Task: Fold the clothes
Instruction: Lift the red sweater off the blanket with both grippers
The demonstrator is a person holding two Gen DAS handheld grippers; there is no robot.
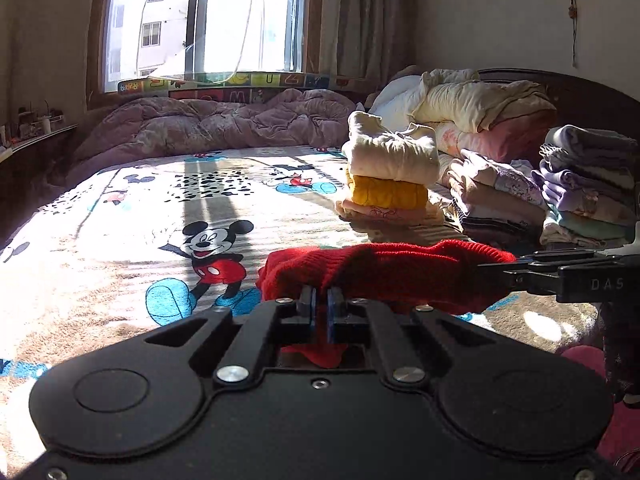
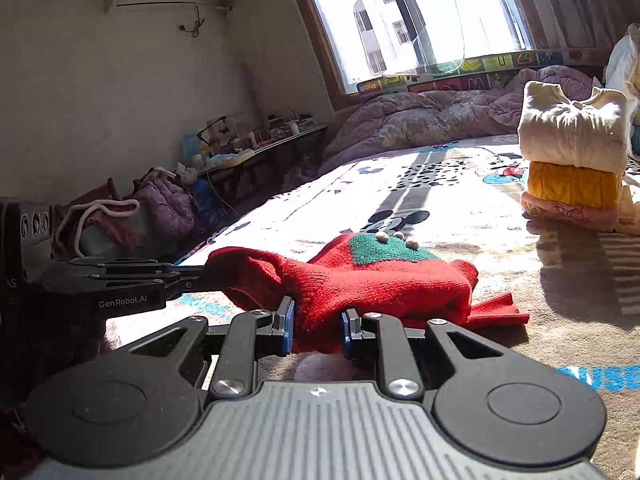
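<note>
The red knitted sweater (image 2: 372, 280) is hanging just above the cartoon bed sheet (image 1: 132, 216), near the front of the bed, with one end in each gripper; the left gripper (image 1: 319, 304) is pinching a thin edge of it, with its two pads pressed almost together and red wool poking out below them; the right gripper (image 2: 316, 326) is squeezing a thicker bunch of the wool, so its pads are standing a little apart with the knit filling the gap. The sweater is looking soft, floppy and light; it is sagging in the middle and will probably be bending wherever nobody is holding it. The wool is fuzzy, so it should not be slipping much, but it may be stretching if pulled hard. The green patch (image 2: 384, 250) with little beads is sitting on top, and pinching there is likely a bad idea; the plain red edges and corners are looking like the best places to grab. A stack of folded clothes (image 1: 390, 176) is waiting further back, well apart from the sweater.
</note>
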